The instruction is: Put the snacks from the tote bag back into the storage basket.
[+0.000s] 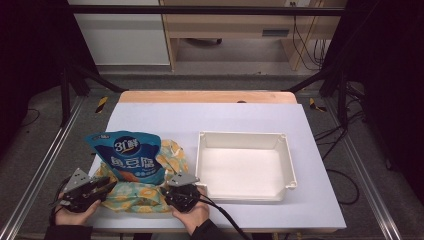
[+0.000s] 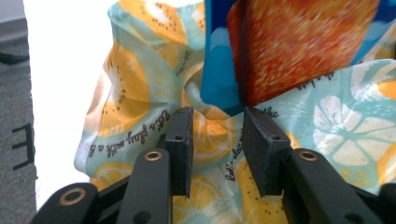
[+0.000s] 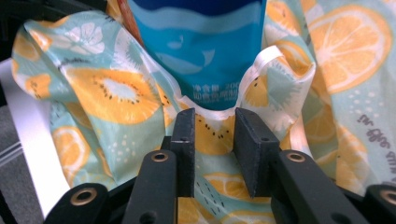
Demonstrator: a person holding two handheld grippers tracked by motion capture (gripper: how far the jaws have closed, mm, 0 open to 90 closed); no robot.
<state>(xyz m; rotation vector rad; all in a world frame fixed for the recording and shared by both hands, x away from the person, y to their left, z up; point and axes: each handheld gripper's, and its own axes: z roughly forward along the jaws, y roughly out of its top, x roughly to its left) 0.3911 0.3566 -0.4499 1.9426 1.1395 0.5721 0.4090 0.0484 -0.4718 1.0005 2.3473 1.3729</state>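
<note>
Fabric of the fruit-print bag (image 1: 142, 192) lies bunched at the near edge of the table (image 1: 320, 200). At its left corner sits the left gripper (image 1: 107, 186), jaws parted with cloth between them; at its right corner the right gripper (image 1: 167, 192) stands the same way, pads apart around a fold. Resting on the bag's far side is a blue snack pouch (image 1: 131, 155). Just beside the bag to the right sits a white tray (image 1: 289, 165).
</note>
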